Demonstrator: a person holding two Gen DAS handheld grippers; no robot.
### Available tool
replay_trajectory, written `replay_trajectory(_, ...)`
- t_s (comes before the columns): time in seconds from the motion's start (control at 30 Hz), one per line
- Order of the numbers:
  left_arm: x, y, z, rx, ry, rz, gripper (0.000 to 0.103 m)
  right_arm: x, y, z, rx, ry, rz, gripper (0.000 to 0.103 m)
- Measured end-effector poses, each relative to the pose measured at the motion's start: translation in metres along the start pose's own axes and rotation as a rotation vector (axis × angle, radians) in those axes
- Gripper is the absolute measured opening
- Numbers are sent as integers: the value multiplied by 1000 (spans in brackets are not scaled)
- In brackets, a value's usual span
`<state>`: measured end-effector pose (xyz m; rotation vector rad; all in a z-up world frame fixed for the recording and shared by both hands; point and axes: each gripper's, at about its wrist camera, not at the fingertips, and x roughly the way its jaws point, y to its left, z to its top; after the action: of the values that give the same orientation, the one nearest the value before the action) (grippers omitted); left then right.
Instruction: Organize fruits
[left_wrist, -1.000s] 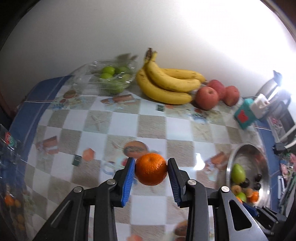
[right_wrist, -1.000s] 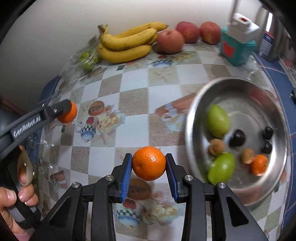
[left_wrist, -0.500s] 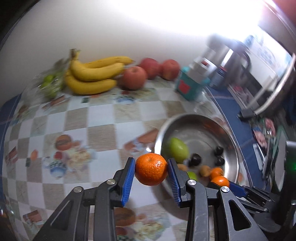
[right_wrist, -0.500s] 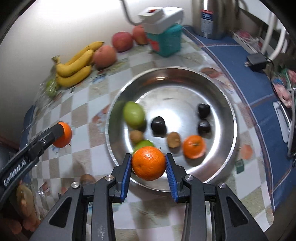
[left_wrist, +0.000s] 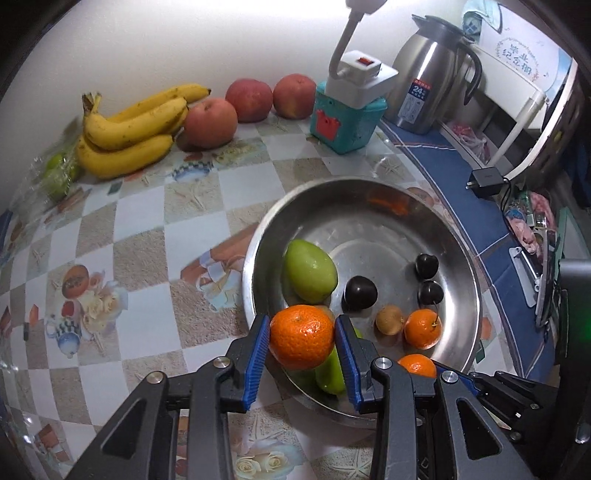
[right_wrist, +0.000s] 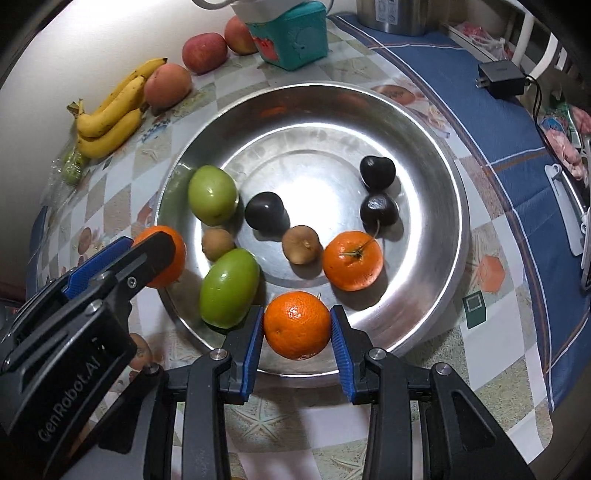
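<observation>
My left gripper is shut on an orange and holds it over the near left rim of a steel bowl. My right gripper is shut on a second orange above the bowl's near rim. The left gripper with its orange also shows in the right wrist view, at the bowl's left edge. The bowl holds another orange, two green fruits, two small brown fruits and three dark fruits.
Bananas and three red apples lie at the back by the wall, with bagged green fruit at the far left. A teal box with a white lamp base, a steel kettle and a black charger stand to the right.
Both grippers, each still holding its orange, have moved toward the bowl and now hang over its near rim. The bowl's fruits have not moved.
</observation>
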<state>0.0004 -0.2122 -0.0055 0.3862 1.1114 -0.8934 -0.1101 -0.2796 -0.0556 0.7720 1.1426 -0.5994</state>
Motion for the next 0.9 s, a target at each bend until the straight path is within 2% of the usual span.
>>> replay_trajectory(0.37,-1,2,-5,-23,8,-7,42,1,-1,-4,-14,21,-13,38)
replay_trajectory(0.4,-2,2,-5,-26,5,-11,44,1,-1,-4,-16,17,-12,38)
replay_trajectory(0.47,-7,3,-6,-35,-4,-14,58,2,0,-3,-15,16,-11,38)
replay_trajectory(0.53,-12,3,-6,-36,-18,-11,60,1,0,-4,-18,14,-10,38)
replay_trajectory(0.7,-25,7,-10,-40,-51,20,60,2,1,-6,-32,24,1,39)
replay_trajectory(0.77,-30,14,-13,-58,-61,42,63,0,2,-7,-37,17,-5,39)
replay_trajectory(0.83,-33,21,-18,-80,-69,84,67,-2,2,-8,-38,10,-2,43)
replay_trajectory(0.9,-34,29,-23,-101,-69,156,69,-5,4,-10,-48,-4,5,50)
